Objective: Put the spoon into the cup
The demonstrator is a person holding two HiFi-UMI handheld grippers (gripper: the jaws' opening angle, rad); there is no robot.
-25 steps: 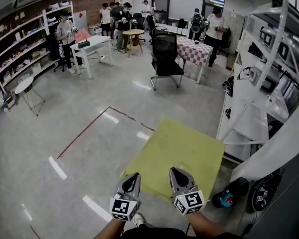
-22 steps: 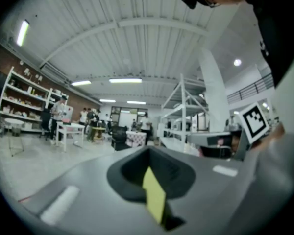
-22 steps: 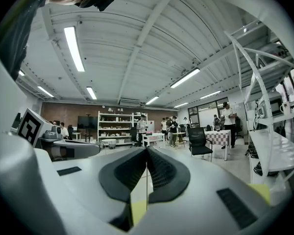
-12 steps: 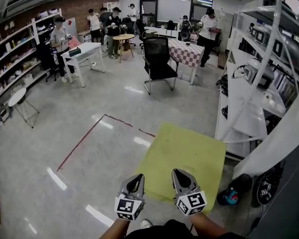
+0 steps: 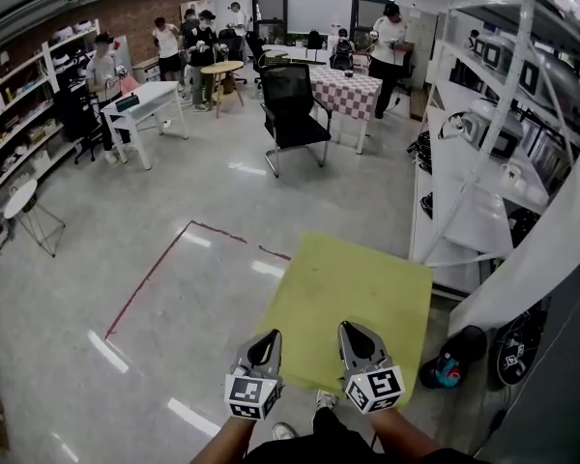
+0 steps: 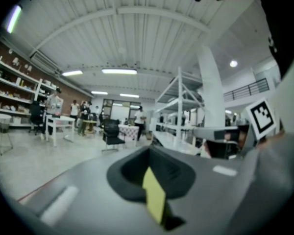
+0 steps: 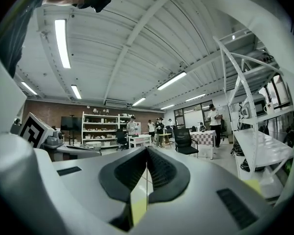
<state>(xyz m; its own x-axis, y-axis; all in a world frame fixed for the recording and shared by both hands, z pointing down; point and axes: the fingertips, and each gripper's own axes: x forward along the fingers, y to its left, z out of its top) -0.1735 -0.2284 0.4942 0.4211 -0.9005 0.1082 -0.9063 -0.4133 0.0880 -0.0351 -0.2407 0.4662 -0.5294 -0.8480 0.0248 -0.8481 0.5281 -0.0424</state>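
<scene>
No spoon and no cup shows in any view. A bare yellow-green table top [image 5: 353, 298] lies just ahead of me in the head view. My left gripper [image 5: 269, 339] hovers at its near edge, jaws pressed together with nothing between them. My right gripper [image 5: 353, 329] hangs beside it over the table's near part, also shut and empty. In the left gripper view the left gripper [image 6: 148, 153] points level across the room, and in the right gripper view the right gripper [image 7: 146, 151] does the same; both show only a thin sliver of yellow between the pads.
White metal shelving [image 5: 483, 191] stands close on the right of the table. A black office chair [image 5: 292, 109] and a checkered table [image 5: 348, 90] stand further off. Several people [image 5: 188, 42] are at the back. Red tape [image 5: 155, 274] marks the grey floor on the left.
The head view has shifted forward and slightly down, so the table and room sit lower and nearer. Both grippers keep the same pose, shut and side by side.
</scene>
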